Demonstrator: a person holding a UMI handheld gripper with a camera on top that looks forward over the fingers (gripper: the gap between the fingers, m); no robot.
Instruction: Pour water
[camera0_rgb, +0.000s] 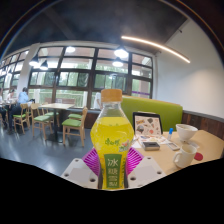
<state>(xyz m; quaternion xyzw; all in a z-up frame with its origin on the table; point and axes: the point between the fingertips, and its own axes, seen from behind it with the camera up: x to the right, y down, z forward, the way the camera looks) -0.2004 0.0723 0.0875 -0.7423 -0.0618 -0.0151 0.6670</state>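
A plastic bottle (111, 130) of yellow drink with an orange cap and a green-and-white label stands upright between my gripper's (112, 170) fingers. Both pink pads (91, 165) press against its lower sides, so the gripper is shut on the bottle, which is held up above the table. Beyond the fingers to the right, a white cup (187, 133) and a white mug-like vessel (183, 156) sit on a round pale wooden table (205, 148).
A framed picture stand (148, 124) and a small dark object (150, 145) rest on the table. Behind it is a green sofa (160, 108). Wooden chairs (74, 124) and tables fill the room at left, before large windows. A person (24, 97) sits far left.
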